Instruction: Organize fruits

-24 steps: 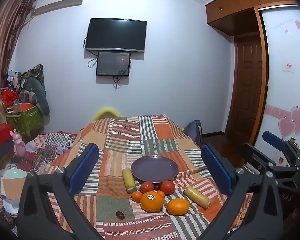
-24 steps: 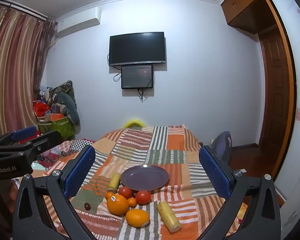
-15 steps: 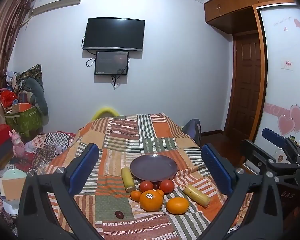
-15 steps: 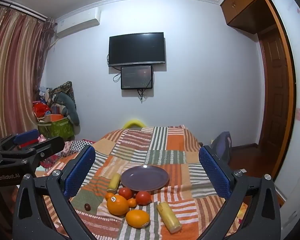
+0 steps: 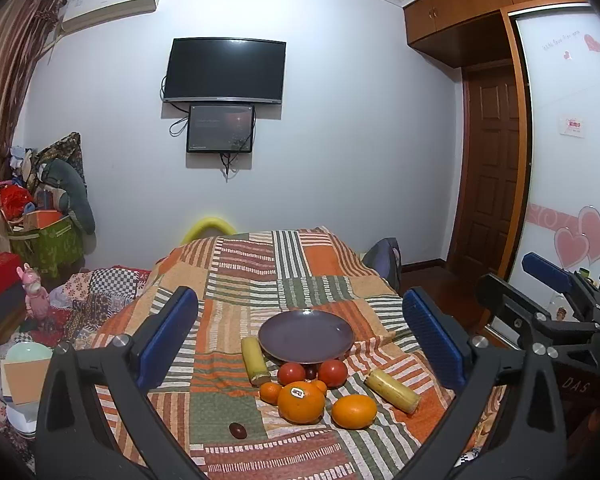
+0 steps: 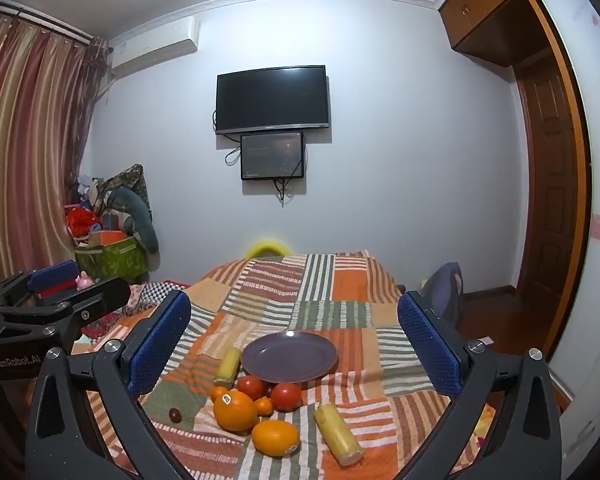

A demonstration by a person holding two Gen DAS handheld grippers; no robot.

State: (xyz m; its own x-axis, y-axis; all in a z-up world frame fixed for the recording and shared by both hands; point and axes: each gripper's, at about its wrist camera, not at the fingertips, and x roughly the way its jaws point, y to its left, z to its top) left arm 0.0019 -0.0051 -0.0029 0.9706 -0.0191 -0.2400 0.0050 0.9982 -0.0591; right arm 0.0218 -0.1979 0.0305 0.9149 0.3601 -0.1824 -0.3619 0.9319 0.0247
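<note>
An empty purple plate (image 5: 306,336) (image 6: 289,356) lies on a patchwork-covered table (image 5: 240,280). In front of it are two red tomatoes (image 5: 333,372), a large stickered orange (image 5: 301,402) (image 6: 235,410), a second orange (image 5: 354,411) (image 6: 275,438), small tangerines (image 5: 270,393), two yellow corn pieces (image 5: 254,361) (image 5: 392,390) and a small dark fruit (image 5: 238,430). My left gripper (image 5: 300,340) is open and empty, held above and before the fruit. My right gripper (image 6: 294,340) is open and empty, to the right of the left one.
A green box with clutter (image 5: 46,240) and a pink toy (image 5: 34,292) stand at the left. A dark bag (image 6: 444,292) lies beside the table at right, near a wooden door (image 5: 492,168). A TV (image 5: 224,70) hangs on the far wall.
Both grippers have drifted slightly, so the fruit sits a little differently in each view. Nothing on the table has moved.
</note>
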